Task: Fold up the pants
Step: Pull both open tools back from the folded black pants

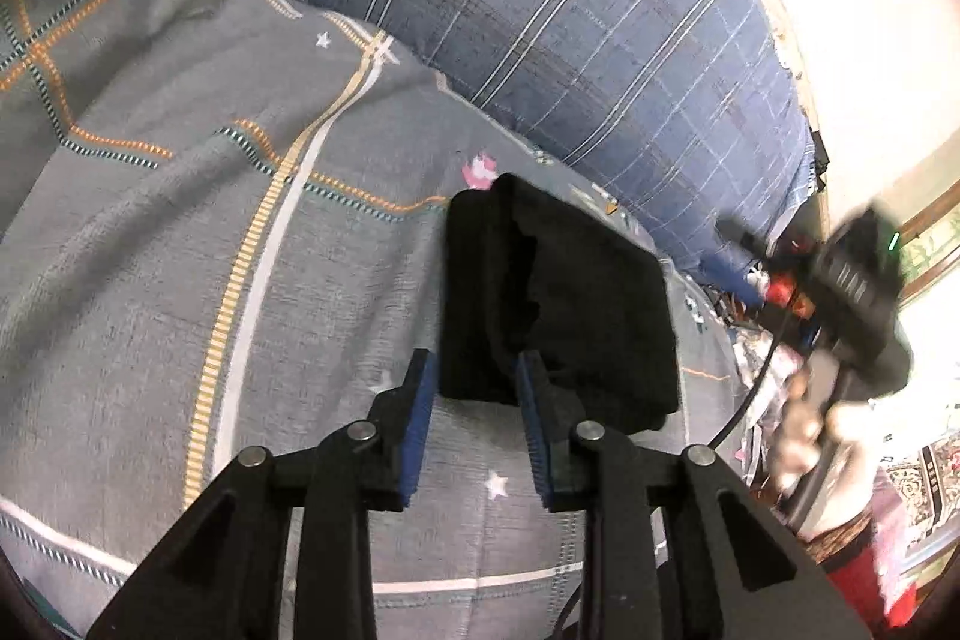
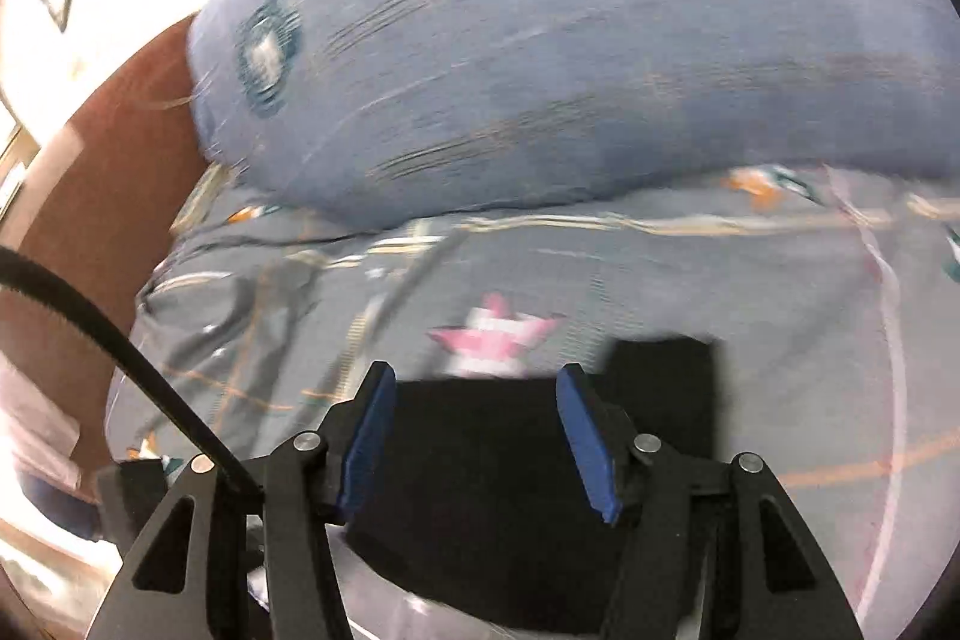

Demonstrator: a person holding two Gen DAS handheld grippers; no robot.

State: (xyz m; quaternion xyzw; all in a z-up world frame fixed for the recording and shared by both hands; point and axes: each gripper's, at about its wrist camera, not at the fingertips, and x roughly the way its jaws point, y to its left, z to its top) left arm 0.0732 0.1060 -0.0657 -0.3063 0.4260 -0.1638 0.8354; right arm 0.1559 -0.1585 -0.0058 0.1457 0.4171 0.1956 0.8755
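Observation:
The black pants (image 1: 558, 298) lie folded into a compact bundle on the grey patterned bedspread (image 1: 180, 232). My left gripper (image 1: 474, 370) is open, its blue pads at the near edge of the bundle, nothing between them but cloth edge and bedspread. In the left wrist view the right gripper's body (image 1: 858, 292) appears blurred at the right, held in a hand, away from the pants. In the blurred right wrist view my right gripper (image 2: 474, 388) is open above the pants (image 2: 516, 496), empty.
A large blue plaid pillow (image 1: 570, 10) lies behind the pants and also shows in the right wrist view (image 2: 570, 58). The bed's right edge drops to a cluttered floor (image 1: 774, 340). A brown headboard or wall (image 2: 90, 196) stands at the left.

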